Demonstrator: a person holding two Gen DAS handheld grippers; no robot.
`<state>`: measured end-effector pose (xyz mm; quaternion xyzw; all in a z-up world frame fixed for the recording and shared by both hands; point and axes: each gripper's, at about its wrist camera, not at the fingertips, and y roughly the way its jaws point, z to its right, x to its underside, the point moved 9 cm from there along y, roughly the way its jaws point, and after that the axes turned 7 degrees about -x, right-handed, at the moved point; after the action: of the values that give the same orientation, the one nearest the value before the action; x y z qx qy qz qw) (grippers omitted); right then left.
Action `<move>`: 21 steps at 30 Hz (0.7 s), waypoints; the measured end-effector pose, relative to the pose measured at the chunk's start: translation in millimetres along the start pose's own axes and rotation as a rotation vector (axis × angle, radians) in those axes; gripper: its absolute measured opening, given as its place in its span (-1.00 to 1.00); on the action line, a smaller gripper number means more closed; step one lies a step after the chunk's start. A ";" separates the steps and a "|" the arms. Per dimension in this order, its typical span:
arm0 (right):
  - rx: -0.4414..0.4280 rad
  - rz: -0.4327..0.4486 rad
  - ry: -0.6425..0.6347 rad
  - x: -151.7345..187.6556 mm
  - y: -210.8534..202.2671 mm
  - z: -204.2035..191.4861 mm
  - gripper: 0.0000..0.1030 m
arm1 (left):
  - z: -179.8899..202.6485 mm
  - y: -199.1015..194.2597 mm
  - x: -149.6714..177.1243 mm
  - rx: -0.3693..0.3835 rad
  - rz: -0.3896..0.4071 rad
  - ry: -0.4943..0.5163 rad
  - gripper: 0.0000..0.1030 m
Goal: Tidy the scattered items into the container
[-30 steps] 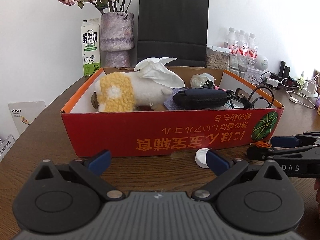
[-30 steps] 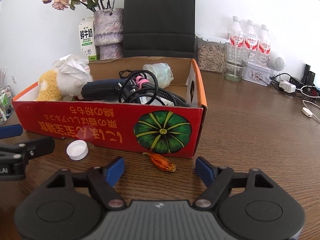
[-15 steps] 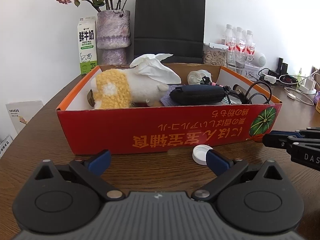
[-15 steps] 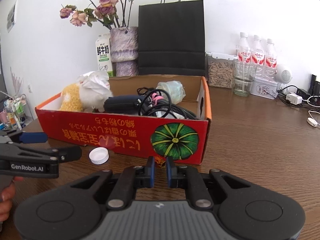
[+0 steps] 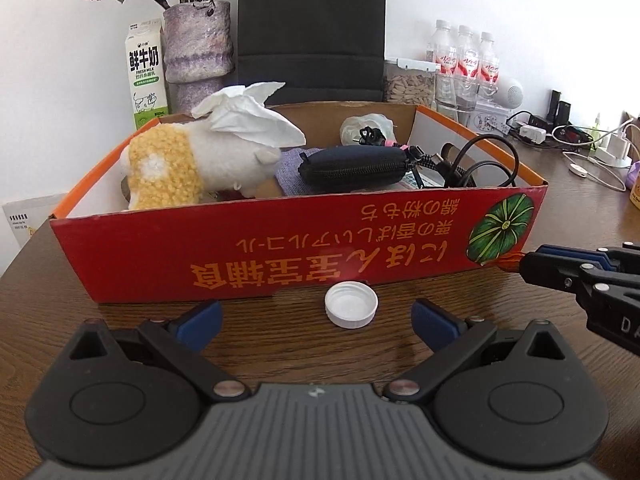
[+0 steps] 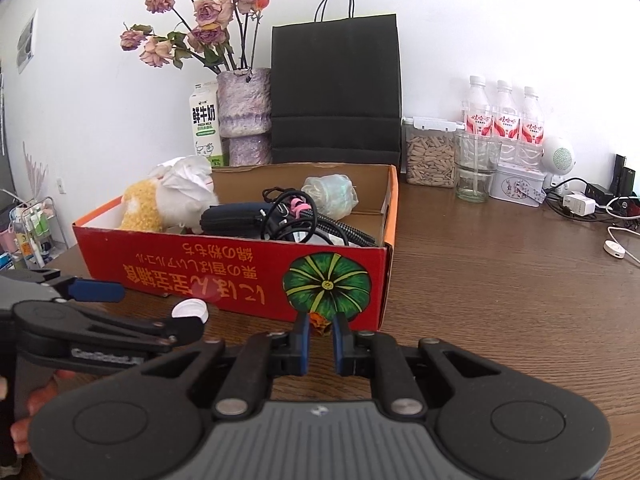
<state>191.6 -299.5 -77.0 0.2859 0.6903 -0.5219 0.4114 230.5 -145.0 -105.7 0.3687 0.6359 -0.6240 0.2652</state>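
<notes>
Peeking from the right hand-held gripper, an orange scrap, mostly hidden.

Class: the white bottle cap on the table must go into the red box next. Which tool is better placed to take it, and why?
Left. The left tool is open with the white bottle cap just ahead between its fingers; the right tool is shut on the orange scrap.
</notes>
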 end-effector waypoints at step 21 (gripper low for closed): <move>0.010 -0.009 0.005 3.8 2.2 -0.2 -0.79 | -0.3 11.3 1.1 -0.037 -0.053 -0.024 1.00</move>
<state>191.5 -298.8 -81.4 0.2861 0.6901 -0.5264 0.4059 239.0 -145.2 -113.3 0.3394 0.6537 -0.6232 0.2629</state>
